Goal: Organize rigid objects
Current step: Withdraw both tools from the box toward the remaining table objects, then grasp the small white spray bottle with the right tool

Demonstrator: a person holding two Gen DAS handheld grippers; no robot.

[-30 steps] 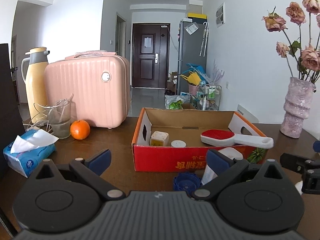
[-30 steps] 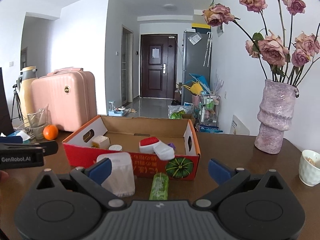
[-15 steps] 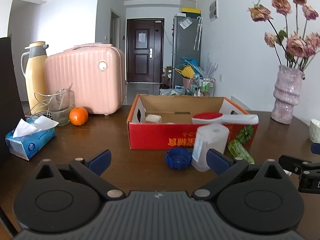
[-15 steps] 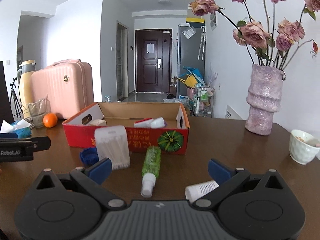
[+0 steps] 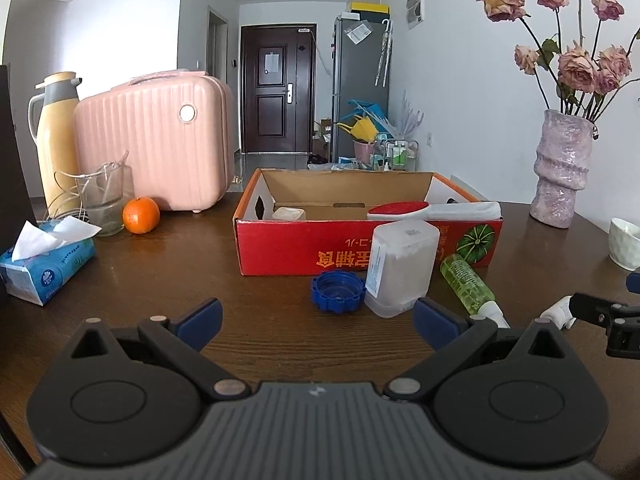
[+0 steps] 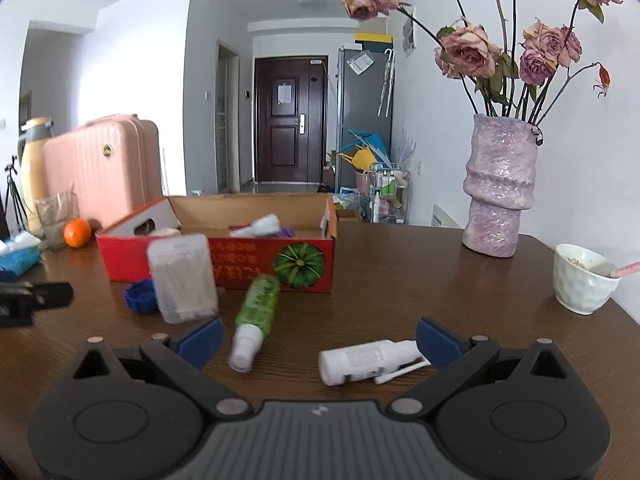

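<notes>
Where dark wood gleams, ribbed blue cap [image 5: 338,291], frosted cotton-swab box [image 5: 401,266].

A pink suitcase [image 5: 160,140] stands at the table's [image 5: 160,264] far left, a yellow flask [image 5: 56,136] beside it. In front sit a glass jug [image 5: 105,200], an orange [image 5: 140,209] and a tissue pack [image 5: 44,264]. Near the right edge stand a vase [image 6: 499,188] of dried roses [image 6: 472,50] and a white cup [image 6: 582,278].
</notes>
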